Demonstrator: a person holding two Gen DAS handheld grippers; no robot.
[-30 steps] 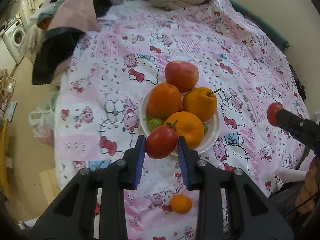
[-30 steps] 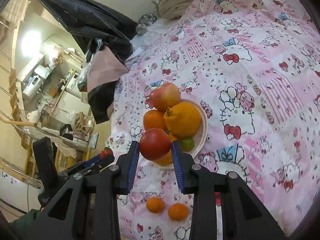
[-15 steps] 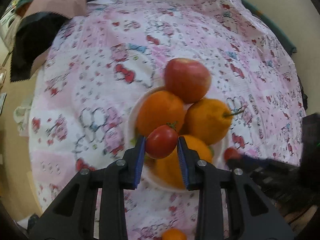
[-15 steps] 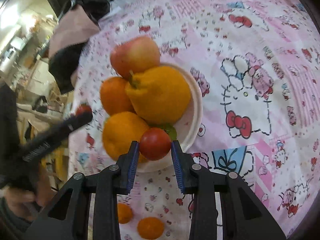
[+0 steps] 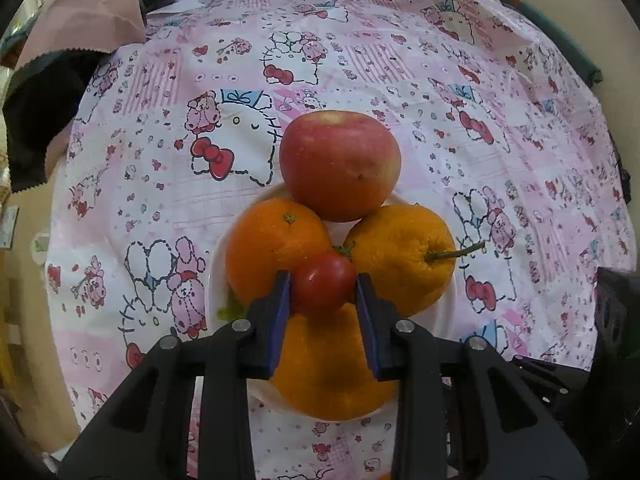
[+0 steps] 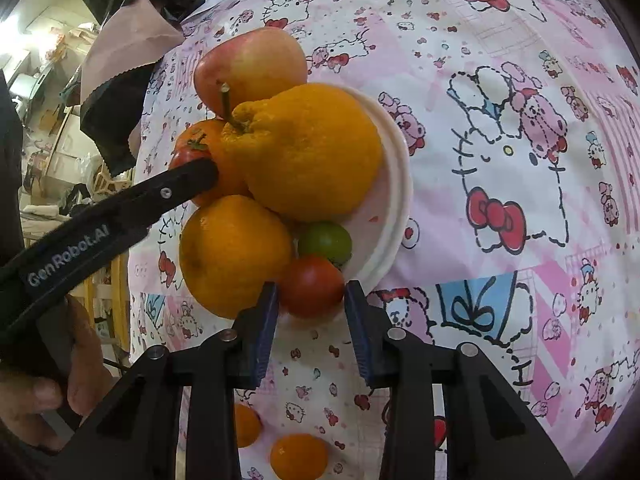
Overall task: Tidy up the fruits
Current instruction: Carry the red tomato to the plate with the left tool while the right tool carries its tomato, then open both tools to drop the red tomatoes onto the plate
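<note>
Red tomatoes sit between both opening claws: left claw [image 5: 323,289] over the plate's [image 6: 394,184] middle, right claw [image 6: 310,294] at its near rim. Spread slowly, lest the left tomato [image 5: 322,285] roll off the oranges or the right tomato [image 6: 311,286] slip onto the bed.

One white round plate [image 6: 394,184] carries one red-yellow apple [image 5: 340,166] at 12 o'clock, three large orange citrus fruits (a smooth one [image 5: 276,250] at 9 o'clock, a knobbly stemmed one [image 5: 400,256] at 3 o'clock, a third [image 5: 328,364] at 6 o'clock), and one small green round fruit [image 6: 325,242]. Small red tomatoes: two, one [image 5: 322,286] at the pile's centre in the left wrist view, one [image 6: 310,286] at the plate's 6 o'clock rim in the right wrist view. Small orange mandarins on the pink cartoon-print cloth [image 6: 500,80]: two, [image 6: 246,424] and [image 6: 298,456], at 6 o'clock below the plate.
</note>
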